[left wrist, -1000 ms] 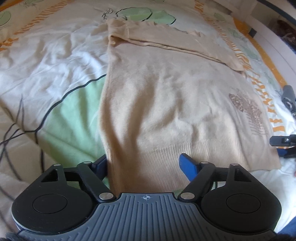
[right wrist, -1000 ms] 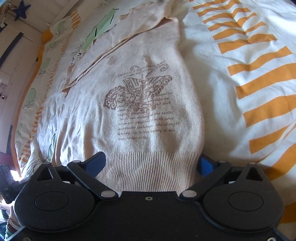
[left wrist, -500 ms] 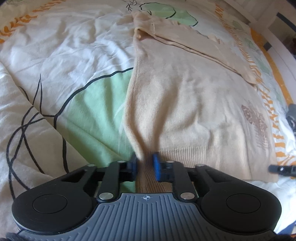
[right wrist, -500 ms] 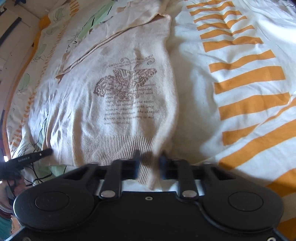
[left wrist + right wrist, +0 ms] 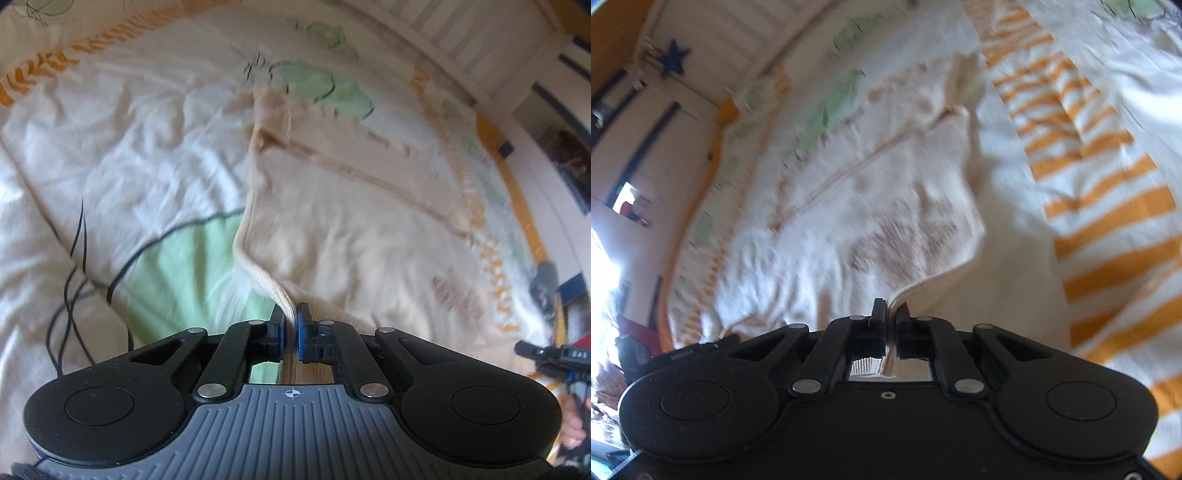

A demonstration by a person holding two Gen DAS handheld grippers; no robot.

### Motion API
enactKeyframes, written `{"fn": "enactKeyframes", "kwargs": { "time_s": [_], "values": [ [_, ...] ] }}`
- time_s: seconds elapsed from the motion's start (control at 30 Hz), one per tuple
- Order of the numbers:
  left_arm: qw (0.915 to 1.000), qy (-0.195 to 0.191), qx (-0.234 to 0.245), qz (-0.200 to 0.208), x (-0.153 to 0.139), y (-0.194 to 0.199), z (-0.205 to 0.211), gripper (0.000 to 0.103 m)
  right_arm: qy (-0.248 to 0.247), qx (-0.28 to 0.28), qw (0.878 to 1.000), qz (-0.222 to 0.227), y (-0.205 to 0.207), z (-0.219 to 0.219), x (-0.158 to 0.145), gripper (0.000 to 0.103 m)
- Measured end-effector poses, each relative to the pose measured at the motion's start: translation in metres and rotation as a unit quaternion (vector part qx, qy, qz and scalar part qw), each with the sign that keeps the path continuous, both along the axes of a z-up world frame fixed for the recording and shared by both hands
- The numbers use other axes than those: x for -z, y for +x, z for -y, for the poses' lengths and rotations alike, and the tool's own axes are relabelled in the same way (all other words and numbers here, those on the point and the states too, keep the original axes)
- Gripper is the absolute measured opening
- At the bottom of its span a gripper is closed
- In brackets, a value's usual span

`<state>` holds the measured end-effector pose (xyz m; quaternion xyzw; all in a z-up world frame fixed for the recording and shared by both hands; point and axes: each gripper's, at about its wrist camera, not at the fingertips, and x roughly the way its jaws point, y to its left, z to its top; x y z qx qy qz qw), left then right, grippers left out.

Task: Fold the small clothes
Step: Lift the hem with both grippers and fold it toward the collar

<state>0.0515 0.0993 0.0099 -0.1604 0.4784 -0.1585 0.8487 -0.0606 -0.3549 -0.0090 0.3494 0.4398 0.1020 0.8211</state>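
The patterned duvet [image 5: 122, 155] carries everything; along its right side in the right wrist view run orange stripes [image 5: 1108, 206], and green leaf shapes lie toward its far edge. On it lies the beige knit sweater [image 5: 351, 221], its body spread flat with a sleeve folded across the far end. Its long axis runs from the ribbed hem, nearest the cameras, away toward the shoulders at the duvet's far edge; the brown butterfly print [image 5: 897, 243] sits on the right half.

The knit looks soft, light and limp, so it should drape and sag between two holds, not keep any shape. The ribbed hem corners seem the firmest places to take it.

The left gripper [image 5: 290, 325] is pinched tight on the hem's left corner, the fabric rising into it. The right gripper [image 5: 892, 321] is likewise pressed together on the hem's right corner.
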Motion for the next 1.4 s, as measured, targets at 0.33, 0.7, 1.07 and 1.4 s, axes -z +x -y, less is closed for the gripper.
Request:
{"fn": "enactKeyframes", "kwargs": {
  "time_s": [0.33,0.7,1.07,1.4],
  "values": [
    [0.9972,-0.040,-0.016,0.061,-0.042,0.047,0.004,0.005,0.008,0.046,0.996,0.081,0.056,0.016,-0.032,0.011],
    [0.9919,-0.056,-0.039,0.107,-0.062,0.158,0.023,0.005,-0.013,0.097,0.986,0.133,0.173,0.051,-0.034,0.011],
    [0.9949,-0.027,-0.072,0.065,-0.016,0.254,0.044,0.005,-0.037,0.110,0.989,0.089,0.268,0.059,0.017,0.011],
    [0.9946,0.007,-0.087,0.056,0.020,0.285,0.053,0.008,-0.098,0.105,0.988,0.051,0.294,0.055,0.053,0.015]
  ]
}}
